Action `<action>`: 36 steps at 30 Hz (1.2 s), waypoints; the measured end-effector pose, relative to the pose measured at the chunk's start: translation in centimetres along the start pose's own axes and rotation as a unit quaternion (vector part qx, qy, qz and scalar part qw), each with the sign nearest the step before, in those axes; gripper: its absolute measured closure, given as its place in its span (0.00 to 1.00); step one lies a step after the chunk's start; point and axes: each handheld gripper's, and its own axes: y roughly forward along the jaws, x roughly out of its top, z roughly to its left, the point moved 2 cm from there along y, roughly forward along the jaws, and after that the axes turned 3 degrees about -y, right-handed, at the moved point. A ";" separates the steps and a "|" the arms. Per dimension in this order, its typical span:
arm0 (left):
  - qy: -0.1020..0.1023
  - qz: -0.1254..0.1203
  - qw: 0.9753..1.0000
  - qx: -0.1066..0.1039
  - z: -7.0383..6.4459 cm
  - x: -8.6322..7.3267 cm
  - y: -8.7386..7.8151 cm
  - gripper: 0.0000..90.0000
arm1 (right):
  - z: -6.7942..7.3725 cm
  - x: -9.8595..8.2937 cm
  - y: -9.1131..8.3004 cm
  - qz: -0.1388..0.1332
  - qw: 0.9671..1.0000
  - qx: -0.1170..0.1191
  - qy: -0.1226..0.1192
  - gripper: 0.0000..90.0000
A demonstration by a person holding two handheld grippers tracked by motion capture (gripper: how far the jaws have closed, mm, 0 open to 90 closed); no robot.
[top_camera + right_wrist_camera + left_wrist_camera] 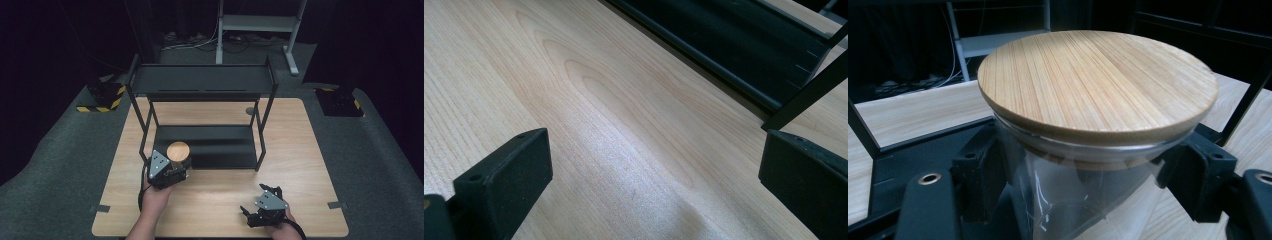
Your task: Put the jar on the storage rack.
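A clear glass jar point(1083, 195) with a round bamboo lid point(1098, 80) sits between the jaws of my left gripper point(172, 165), which is shut on its glass body. From the high view the jar's lid point(178, 150) shows at the front left corner of the black shelf rack's lower shelf point(215, 145). My right gripper point(257, 210) rests near the table's front edge on the right, open, with only bare wood between its pads point(506, 180).
The black two-tier metal rack point(200, 80) stands at the middle back of the wooden table point(300, 165). Its front legs point(265, 130) stand beside the lower shelf. Grey carpet surrounds the table. A metal stand is behind.
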 end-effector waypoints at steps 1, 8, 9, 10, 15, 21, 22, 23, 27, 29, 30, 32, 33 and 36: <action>0.001 0.000 1.000 0.001 0.0 0.0 0.0 0.30 | 0.0 0.0 0.0 0.000 1.000 0.000 0.000 0.00; 0.001 -0.003 1.000 0.002 0.0 0.1 0.5 0.30 | 0.0 0.0 0.0 0.000 1.000 0.000 0.000 0.00; 0.001 -0.003 1.000 0.003 0.0 0.2 0.6 0.30 | 0.0 0.0 0.0 0.000 1.000 0.000 0.000 0.00; 0.000 -0.004 1.000 0.003 0.0 0.2 0.6 0.30 | 0.0 0.0 0.0 0.000 1.000 0.000 0.000 0.00; -0.004 -0.006 1.000 0.004 0.1 0.2 1.1 0.30 | 0.0 0.0 0.0 0.000 1.000 0.000 -0.001 0.00; -0.005 -0.006 1.000 0.005 0.2 0.4 1.5 0.30 | 0.0 0.0 0.0 0.000 1.000 0.000 -0.001 0.00; -0.006 -0.007 1.000 0.005 0.2 0.4 1.6 0.30 | 0.0 0.0 0.0 0.000 1.000 0.000 -0.001 0.00; -0.006 -0.008 1.000 0.006 0.2 0.4 1.7 0.30 | 0.0 0.0 0.0 0.000 1.000 0.000 -0.001 0.00; -0.006 -0.008 1.000 0.008 0.3 0.5 1.9 0.30 | 0.0 0.0 0.0 -0.001 1.000 0.001 -0.001 0.00; -0.008 -0.008 1.000 0.009 0.4 0.6 2.1 0.30 | 0.0 0.0 0.0 -0.001 1.000 0.001 -0.001 0.00; -0.008 -0.008 1.000 0.010 0.4 0.6 2.2 0.30 | 0.0 0.0 0.0 0.000 1.000 0.000 -0.001 0.00; -0.007 -0.009 1.000 0.012 0.5 0.6 2.3 0.30 | 0.0 0.0 0.0 -0.001 1.000 0.001 0.000 0.00; -0.007 -0.009 1.000 0.012 0.5 0.6 2.3 0.30 | 0.0 0.0 0.0 -0.001 1.000 0.001 0.000 0.00; -0.007 -0.010 1.000 0.015 0.6 0.6 2.5 0.30 | 0.0 0.0 0.0 0.000 1.000 0.001 -0.002 0.00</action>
